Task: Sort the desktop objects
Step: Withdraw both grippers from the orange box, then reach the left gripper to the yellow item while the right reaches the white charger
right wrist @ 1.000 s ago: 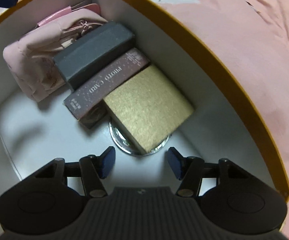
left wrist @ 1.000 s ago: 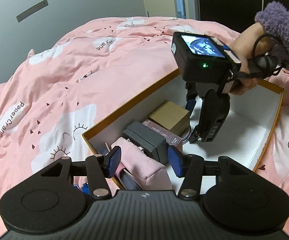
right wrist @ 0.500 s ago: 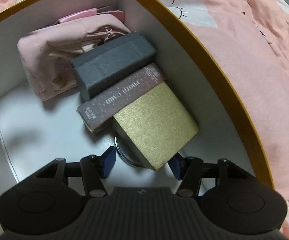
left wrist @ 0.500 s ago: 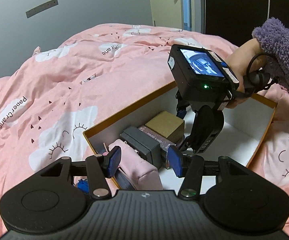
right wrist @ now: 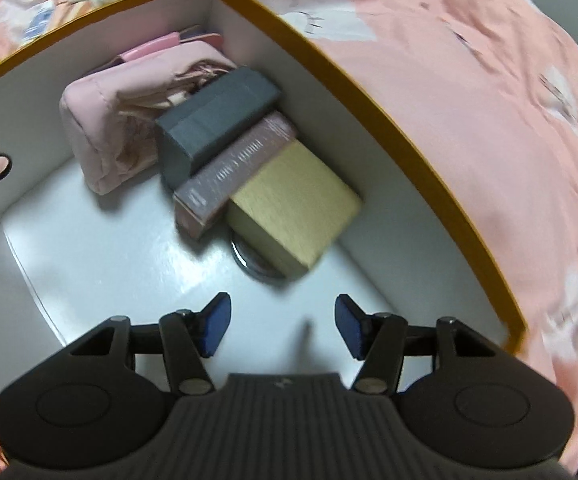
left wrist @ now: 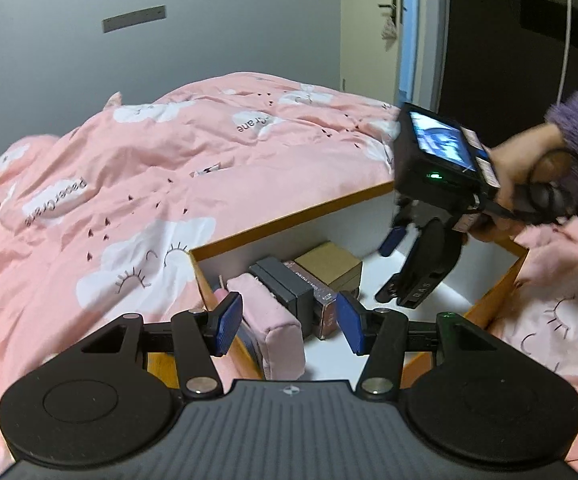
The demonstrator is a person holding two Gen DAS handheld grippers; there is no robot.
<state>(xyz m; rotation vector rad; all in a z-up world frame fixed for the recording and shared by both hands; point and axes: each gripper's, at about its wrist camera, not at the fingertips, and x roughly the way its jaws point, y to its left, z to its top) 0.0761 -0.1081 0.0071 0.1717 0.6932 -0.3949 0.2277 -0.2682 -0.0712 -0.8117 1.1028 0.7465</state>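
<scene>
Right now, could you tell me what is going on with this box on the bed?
A person is sorting small things into an orange-rimmed box on a pink duvet, with a gripper in each hand. Both the left gripper and the right gripper are open and hold nothing. Inside, along one wall, lie a pink pouch, a grey box, a mauve box and a gold box resting on a round metal thing.
</scene>
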